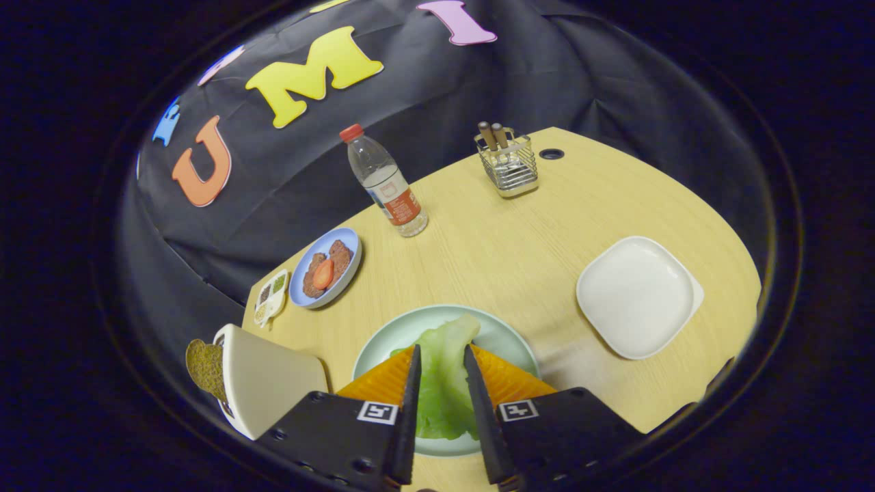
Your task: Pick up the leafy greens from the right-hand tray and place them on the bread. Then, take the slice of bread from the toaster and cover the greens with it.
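The leafy greens (443,383), a pale green lettuce leaf, sit between my two fingers, and my gripper (441,355) is shut on them. The leaf's tip reaches past the fingertips. Greens and fingers are over a round pale green plate (509,336) at the table's near edge; what lies under the leaf is hidden. The white square tray (636,295) stands to the right of the plate with nothing on it. Left of my fingers stands a cream toaster (266,383), and a brown slice of bread (205,367) sticks out of it.
A blue plate (299,295) with meat patties and a tomato slice sits beyond the toaster, a small seasoning dish (271,295) beside it. Farther back stand a water bottle (386,184) and a wire utensil holder (507,164). Bare wooden table lies between the plates.
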`<action>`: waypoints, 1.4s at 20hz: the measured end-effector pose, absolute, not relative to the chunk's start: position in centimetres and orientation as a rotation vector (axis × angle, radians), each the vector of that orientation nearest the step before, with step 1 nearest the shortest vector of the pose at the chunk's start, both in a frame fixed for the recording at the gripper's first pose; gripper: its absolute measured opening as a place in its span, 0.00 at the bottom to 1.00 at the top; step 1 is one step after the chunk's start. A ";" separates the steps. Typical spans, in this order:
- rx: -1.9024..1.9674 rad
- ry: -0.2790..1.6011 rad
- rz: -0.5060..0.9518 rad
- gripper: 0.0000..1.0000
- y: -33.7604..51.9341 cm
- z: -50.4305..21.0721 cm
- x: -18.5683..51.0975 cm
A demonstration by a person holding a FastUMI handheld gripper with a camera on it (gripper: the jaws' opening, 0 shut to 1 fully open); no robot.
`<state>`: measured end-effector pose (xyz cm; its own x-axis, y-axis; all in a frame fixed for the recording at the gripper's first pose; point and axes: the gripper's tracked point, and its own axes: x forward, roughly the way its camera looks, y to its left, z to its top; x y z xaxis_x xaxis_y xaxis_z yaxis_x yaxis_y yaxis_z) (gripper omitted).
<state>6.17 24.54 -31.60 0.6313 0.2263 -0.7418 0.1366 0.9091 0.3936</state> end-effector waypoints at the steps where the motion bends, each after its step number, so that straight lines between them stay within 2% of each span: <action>1: 0.404 0.877 0.067 0.58 24.1 -31.2 6.3; 3: 0.345 0.840 0.087 0.82 23.3 -30.4 6.4; 6: 0.250 0.754 0.142 0.95 22.0 -27.3 6.0; 11: 0.088 0.556 0.235 0.96 20.9 -19.9 4.0; 17: 0.062 0.434 0.323 0.96 27.1 -12.6 -0.4; 24: 0.083 0.514 0.334 0.96 41.5 -14.1 -3.8; 28: 0.033 0.535 0.312 0.96 47.6 -16.1 -3.4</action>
